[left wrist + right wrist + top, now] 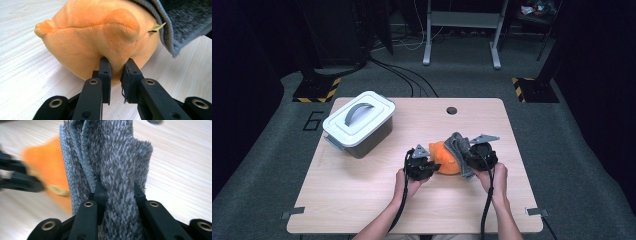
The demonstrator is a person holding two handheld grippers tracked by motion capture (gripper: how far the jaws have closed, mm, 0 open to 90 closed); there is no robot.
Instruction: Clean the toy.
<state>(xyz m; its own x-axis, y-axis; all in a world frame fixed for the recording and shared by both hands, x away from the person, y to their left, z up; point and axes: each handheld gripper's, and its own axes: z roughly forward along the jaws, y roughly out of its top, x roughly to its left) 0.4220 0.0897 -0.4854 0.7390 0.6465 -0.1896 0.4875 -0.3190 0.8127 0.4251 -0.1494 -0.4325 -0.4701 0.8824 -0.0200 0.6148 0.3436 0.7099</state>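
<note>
Left gripper (115,62) pinches a fold of the orange plush (100,37), which lies on the table (362,200) just ahead of it. Right gripper (120,188) clamps the grey towel (117,157); towel drapes over the plush's right end, toward the right hand. Lidded bin (358,124) sits far left.

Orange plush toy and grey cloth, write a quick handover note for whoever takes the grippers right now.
Left gripper: shut on the orange plush toy, pinching a fold of its underside on the table.
Right gripper: shut on the grey cloth, which drapes over the toy's far side.
Lidded grey box: back left, closed, untouched.
Done: both items gripped.
Left: probably pull the cloth off or wrap the toy; which one cannot be told.
</note>
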